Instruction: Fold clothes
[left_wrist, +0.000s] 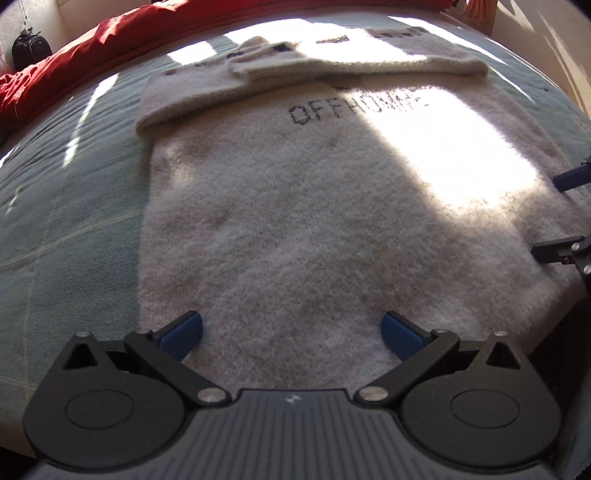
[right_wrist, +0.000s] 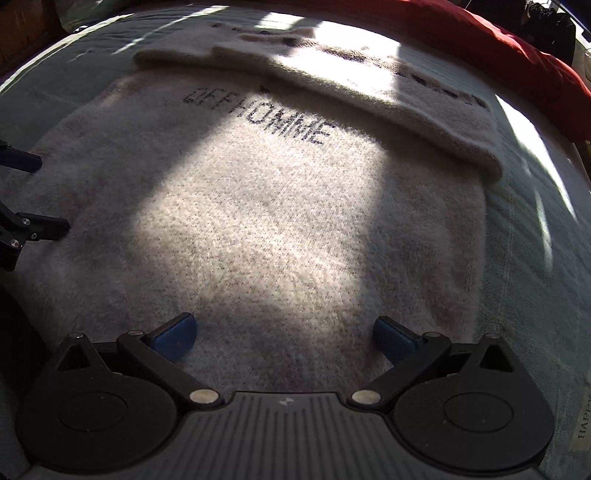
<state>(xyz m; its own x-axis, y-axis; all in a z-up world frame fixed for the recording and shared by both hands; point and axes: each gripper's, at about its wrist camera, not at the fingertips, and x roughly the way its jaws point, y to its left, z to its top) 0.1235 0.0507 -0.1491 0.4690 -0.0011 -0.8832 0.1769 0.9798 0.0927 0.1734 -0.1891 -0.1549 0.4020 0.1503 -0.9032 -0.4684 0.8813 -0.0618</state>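
Nearest the lens in both views is the hem of a cream sweater (left_wrist: 280, 229), lying flat on a bed (left_wrist: 66, 206) covered in a pale green quilt. Going from left to right, the left gripper (left_wrist: 291, 328) hovers at the hem's left part with its blue pads spread wide and nothing between them; the fabric runs under the gap, but I cannot tell whether the pads touch it. Further right, the right gripper (right_wrist: 284, 332) sits at the hem's right part, equally wide and empty, with the sweater's right side edge just beyond it.

Both sleeves (right_wrist: 332, 85) are already laid across the chest near the far end, above the knitted lettering (right_wrist: 258, 114), and a red blanket (left_wrist: 74, 62) is bunched beyond the collar end.

As for handling, the knit looks thick, fuzzy and limp: light enough to lift easily, but it will sag and stretch between two holds instead of keeping a line. It is unlikely to slip from rubbery pads, and nothing about it is fragile, though the fuzz could snag. The sensible holds seem to be the two hem corners, each pinched through both layers, so the bottom half can be carried up over the sleeves in one even fold.
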